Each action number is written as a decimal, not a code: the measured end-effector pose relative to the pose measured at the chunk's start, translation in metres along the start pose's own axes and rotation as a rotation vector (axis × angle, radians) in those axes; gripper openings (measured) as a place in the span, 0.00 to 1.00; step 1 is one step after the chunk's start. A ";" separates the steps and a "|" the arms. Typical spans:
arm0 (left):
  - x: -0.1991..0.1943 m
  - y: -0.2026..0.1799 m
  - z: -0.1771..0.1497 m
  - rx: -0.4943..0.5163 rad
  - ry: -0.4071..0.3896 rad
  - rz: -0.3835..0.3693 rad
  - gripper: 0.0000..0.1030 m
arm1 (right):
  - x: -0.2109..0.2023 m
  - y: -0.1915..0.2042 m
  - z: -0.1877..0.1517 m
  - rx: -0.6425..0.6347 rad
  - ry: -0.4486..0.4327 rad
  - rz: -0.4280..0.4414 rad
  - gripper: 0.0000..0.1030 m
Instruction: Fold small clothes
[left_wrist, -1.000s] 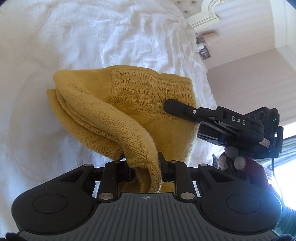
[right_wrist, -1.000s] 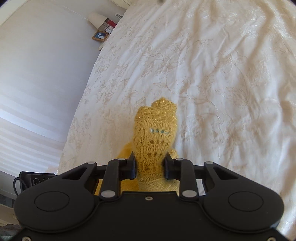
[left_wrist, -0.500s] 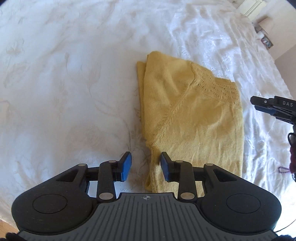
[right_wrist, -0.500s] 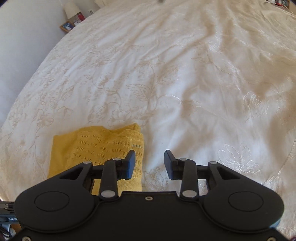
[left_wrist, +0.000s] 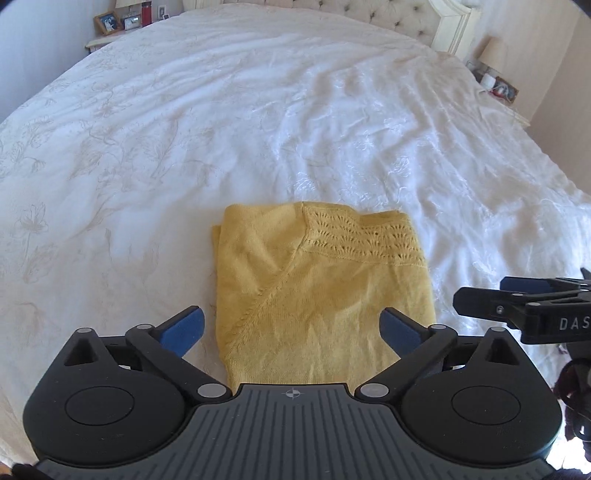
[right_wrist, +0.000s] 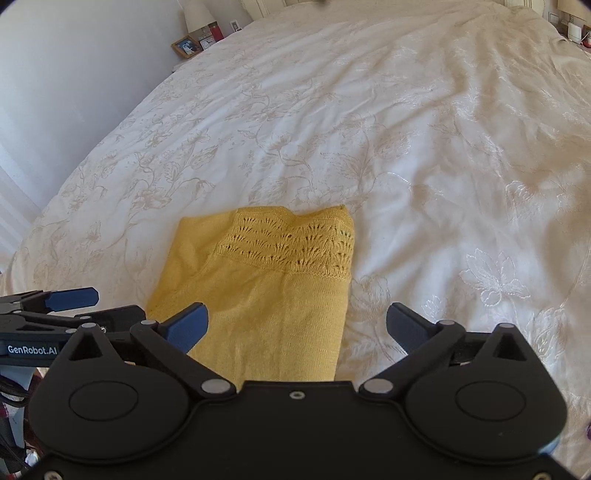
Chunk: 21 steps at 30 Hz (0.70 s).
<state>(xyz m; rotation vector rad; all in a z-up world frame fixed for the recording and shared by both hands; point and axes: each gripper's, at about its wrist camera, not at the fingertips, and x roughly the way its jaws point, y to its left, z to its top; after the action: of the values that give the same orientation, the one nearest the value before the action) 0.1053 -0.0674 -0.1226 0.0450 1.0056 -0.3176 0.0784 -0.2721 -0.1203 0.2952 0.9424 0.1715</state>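
Note:
A yellow knit garment (left_wrist: 321, 288) lies folded into a flat rectangle on the white bedspread (left_wrist: 258, 110), its lace-patterned band at the far right. It also shows in the right wrist view (right_wrist: 266, 291). My left gripper (left_wrist: 291, 326) is wide open and empty, held above the garment's near edge. My right gripper (right_wrist: 297, 325) is wide open and empty, over the garment's right side. The right gripper shows at the right edge of the left wrist view (left_wrist: 524, 310). The left gripper shows at the left edge of the right wrist view (right_wrist: 48, 314).
The bedspread (right_wrist: 406, 129) stretches far ahead and to both sides. A tufted headboard (left_wrist: 369, 18) stands at the far end. Nightstands with a photo frame (left_wrist: 107, 24), a lamp (left_wrist: 491, 51) and small items flank the bed.
Both grippers let go of the garment, which dropped flat and folded on the bed. Both then pulled back and opened wider.

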 end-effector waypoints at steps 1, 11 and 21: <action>0.001 -0.003 0.000 0.005 0.004 0.009 1.00 | -0.002 0.000 -0.003 -0.002 0.000 -0.012 1.00; 0.000 -0.010 -0.006 -0.025 0.057 0.037 1.00 | -0.011 -0.003 -0.020 0.014 0.037 -0.052 1.00; -0.015 -0.014 -0.004 -0.059 0.001 0.063 0.99 | -0.018 0.014 -0.023 -0.031 0.026 -0.041 1.00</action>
<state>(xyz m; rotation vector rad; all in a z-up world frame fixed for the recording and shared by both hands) 0.0905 -0.0763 -0.1102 0.0230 1.0118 -0.2302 0.0492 -0.2603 -0.1144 0.2459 0.9703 0.1529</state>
